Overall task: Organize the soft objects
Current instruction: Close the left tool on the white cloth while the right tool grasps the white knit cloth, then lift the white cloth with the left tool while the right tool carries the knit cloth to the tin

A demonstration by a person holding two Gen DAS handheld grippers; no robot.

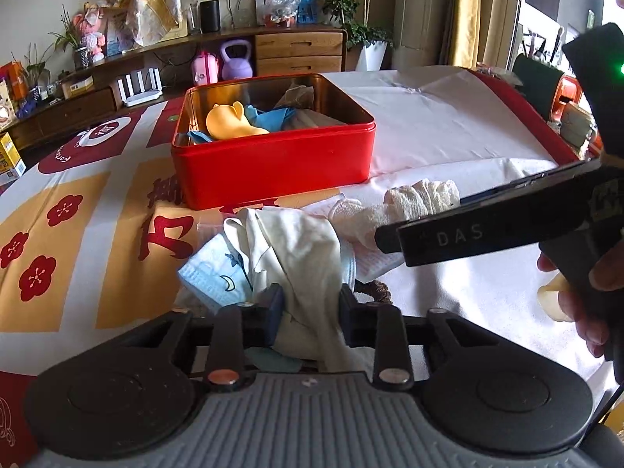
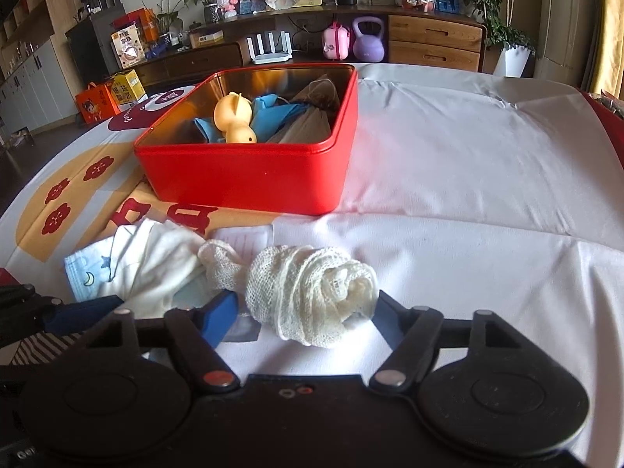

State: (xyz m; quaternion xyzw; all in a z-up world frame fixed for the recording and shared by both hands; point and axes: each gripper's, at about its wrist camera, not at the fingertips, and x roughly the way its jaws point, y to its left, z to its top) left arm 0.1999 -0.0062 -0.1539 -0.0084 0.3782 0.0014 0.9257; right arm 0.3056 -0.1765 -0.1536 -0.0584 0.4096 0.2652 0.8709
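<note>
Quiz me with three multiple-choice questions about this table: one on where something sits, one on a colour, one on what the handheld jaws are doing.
1. Where is the yellow rubber animal toy?
A. in the red metal tin
B. on the cloth
C. in the jaws

2. What colour is the crumpled fabric beside the toy?
A. green
B. blue
C. pink

3. What does the left gripper do?
A. hangs open
B. clamps a cream cloth glove
C. grips the tin

Answers: 1 A, toy lies inside the tin walls. 2 B, plainly blue. 3 B, cloth is pinched between both fingers.

A long wooden cabinet [image 2: 433,41] is set along the far wall. A plant [image 2: 495,7] is seen at its right.
</note>
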